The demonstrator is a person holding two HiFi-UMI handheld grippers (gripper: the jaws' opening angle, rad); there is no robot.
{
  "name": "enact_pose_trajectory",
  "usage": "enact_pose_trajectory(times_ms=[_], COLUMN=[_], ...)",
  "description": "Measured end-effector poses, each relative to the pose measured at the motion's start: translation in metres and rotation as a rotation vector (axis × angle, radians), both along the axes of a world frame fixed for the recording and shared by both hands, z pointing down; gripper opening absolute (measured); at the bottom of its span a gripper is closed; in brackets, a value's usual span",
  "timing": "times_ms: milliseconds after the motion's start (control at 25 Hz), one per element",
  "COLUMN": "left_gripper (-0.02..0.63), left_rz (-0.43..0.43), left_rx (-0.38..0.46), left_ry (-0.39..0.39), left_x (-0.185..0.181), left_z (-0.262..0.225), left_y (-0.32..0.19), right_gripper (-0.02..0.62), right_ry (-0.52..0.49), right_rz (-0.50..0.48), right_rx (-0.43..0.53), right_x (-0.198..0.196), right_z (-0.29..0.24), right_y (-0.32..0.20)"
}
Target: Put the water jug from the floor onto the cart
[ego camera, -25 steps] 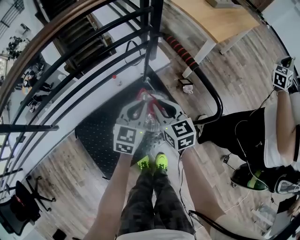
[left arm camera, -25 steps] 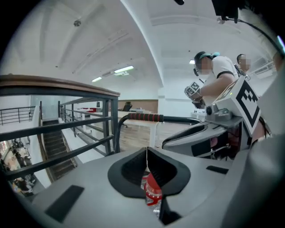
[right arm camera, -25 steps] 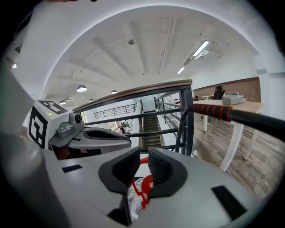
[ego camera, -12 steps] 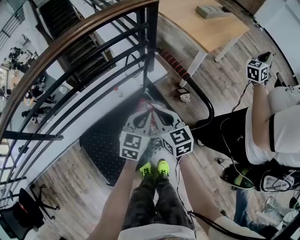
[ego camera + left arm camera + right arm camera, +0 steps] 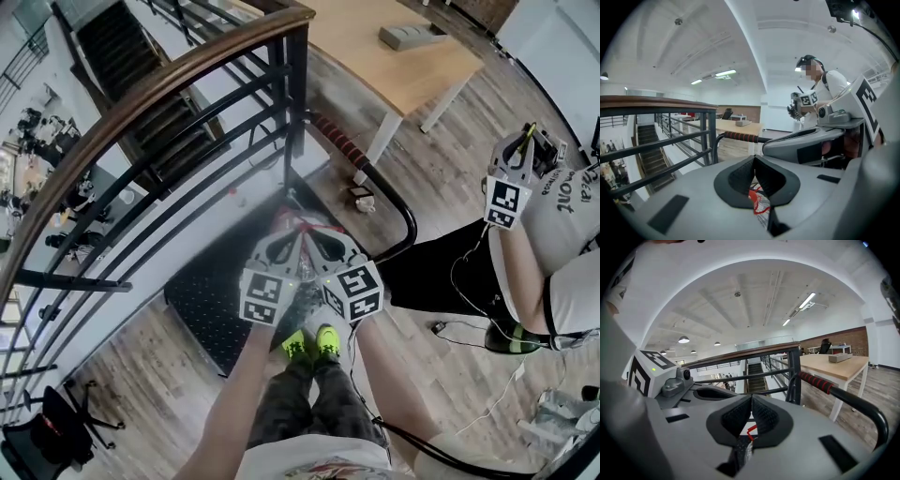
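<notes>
Both grippers are side by side here, the left gripper (image 5: pixel 289 234) and the right gripper (image 5: pixel 314 234) almost touching. In its own view the left gripper's (image 5: pixel 753 165) dark ribbed jaws are pinched right together at the tips, and there's the thin red handle (image 5: pixel 757 199) caught low between the pads. It's the same picture on the right gripper (image 5: pixel 751 403), with its jaws closed tight and a sliver of that red handle (image 5: pixel 749 431) nipped between them.

And the jug? The clear plastic water jug (image 5: pixel 762 215) sits directly beneath the jaws, hanging by that handle and tucked between the two grippers, which hide most of it. From the head view only the red top (image 5: pixel 300 223) peeks out just ahead of the jaw tips.

Below and ahead of the jaws lies the cart's black studded deck (image 5: pixel 202 291). Its black push bar with the red-and-black striped grip (image 5: pixel 339 142) rises beyond them and off to their right. To the left of the jaws runs a black metal railing with a brown wooden top rail (image 5: pixel 159 89), and a light wooden tabletop (image 5: pixel 394 47) stands well beyond the push bar. Behind the jaws, down by the deck's near edge, are the person's yellow-green shoes (image 5: pixel 309 345).
</notes>
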State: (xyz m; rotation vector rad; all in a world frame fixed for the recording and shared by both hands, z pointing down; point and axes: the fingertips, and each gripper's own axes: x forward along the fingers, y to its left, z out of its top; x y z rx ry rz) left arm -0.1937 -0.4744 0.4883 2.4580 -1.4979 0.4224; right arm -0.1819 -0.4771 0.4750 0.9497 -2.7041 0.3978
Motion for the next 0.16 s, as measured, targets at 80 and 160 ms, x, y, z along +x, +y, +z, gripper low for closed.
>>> enact_pose_trajectory(times_ms=[80,160], left_gripper=[0.012,0.011], left_rz=[-0.004,-0.007], left_rx=[-0.005,-0.010], left_ry=[0.002,0.005], left_x=[0.0012,0.0022], left_z=[-0.0056,-0.0114], left_y=[0.0051,0.0118], right_gripper=[0.025,0.025], right_ry=[-0.004,-0.007], right_rz=[0.005,0.008], right_rx=[-0.004,-0.010], right_x=[0.0011,0.0020], right_z=[-0.0063,-0.0125], right_y=[0.0035,0.0087])
